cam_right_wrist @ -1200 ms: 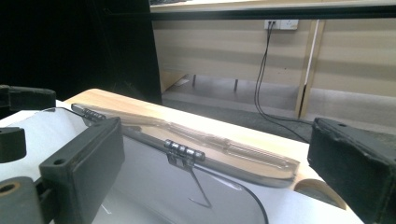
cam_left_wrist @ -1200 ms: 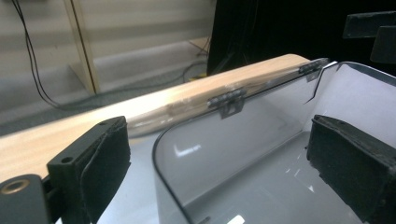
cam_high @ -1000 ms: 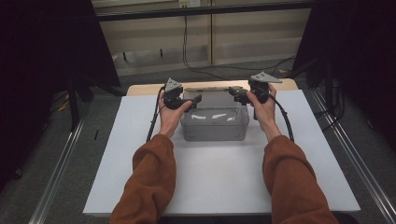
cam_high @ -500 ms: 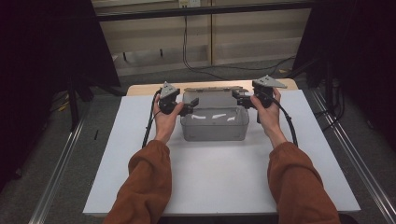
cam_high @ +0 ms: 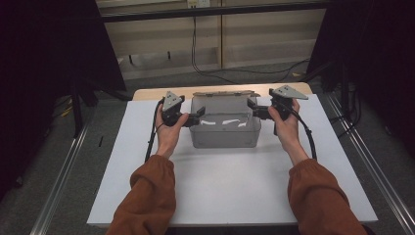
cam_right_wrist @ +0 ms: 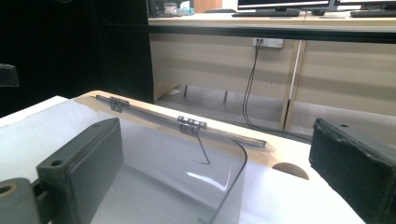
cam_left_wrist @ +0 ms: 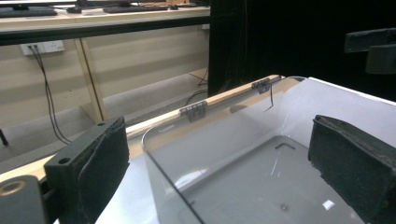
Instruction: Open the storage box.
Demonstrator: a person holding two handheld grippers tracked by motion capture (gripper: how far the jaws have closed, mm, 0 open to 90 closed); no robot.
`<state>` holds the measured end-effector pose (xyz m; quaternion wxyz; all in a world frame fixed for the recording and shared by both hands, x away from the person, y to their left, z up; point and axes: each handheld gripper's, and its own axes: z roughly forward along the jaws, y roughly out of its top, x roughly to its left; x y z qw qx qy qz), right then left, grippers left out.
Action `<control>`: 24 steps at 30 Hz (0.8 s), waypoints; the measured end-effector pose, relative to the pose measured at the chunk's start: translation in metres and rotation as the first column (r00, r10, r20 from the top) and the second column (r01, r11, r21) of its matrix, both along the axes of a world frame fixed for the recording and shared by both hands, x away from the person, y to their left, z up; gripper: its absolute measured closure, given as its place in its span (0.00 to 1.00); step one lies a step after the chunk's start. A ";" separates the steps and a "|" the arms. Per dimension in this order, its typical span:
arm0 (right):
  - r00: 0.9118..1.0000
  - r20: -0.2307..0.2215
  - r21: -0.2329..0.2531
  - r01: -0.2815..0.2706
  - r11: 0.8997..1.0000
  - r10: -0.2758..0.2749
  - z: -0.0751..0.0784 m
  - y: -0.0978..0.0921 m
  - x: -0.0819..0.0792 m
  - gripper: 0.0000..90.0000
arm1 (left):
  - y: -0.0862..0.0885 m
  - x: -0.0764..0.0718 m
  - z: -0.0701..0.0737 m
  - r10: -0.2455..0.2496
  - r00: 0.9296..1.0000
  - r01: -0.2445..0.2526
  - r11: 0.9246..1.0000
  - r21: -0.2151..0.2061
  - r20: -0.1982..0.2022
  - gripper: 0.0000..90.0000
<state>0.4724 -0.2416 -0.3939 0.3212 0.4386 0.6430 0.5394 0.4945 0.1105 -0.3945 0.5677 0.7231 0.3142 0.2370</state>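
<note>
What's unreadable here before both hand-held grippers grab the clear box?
- Clear box floor: high view, glare; contents unclear.
- Box lid: high view, foreshortened behind the back wall.
- Left hand-held gripper: left gripper view, jaws cut by bottom edge.
- Right hand-held gripper: right gripper view, likewise.

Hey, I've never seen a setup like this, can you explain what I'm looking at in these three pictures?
A person at a white table holds a handheld two-jaw tool in each hand: the left gripper and the right gripper. One picture looks down from above. The other two come from cameras riding on each gripper, looking along its black jaws. Between the grippers stands a clear plastic box with its hinged lid open. Each gripper's open jaws straddle one end wall of the box; nothing is clamped yet.
</note>
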 end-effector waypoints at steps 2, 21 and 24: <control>1.000 0.001 -0.013 0.003 1.000 -0.003 0.000 -0.001 -0.005 0.03 | 0.003 -0.004 0.001 0.006 1.000 -0.006 1.000 0.001 0.011 0.06; 0.998 0.058 -0.030 0.017 0.999 -0.015 0.004 -0.010 -0.052 0.02 | 0.034 -0.045 0.004 0.054 0.997 -0.052 0.997 -0.053 0.049 0.06; 0.997 0.074 -0.032 0.016 0.999 -0.013 0.005 -0.009 -0.062 0.02 | 0.041 -0.052 0.003 0.065 0.996 -0.062 0.997 -0.052 0.056 0.06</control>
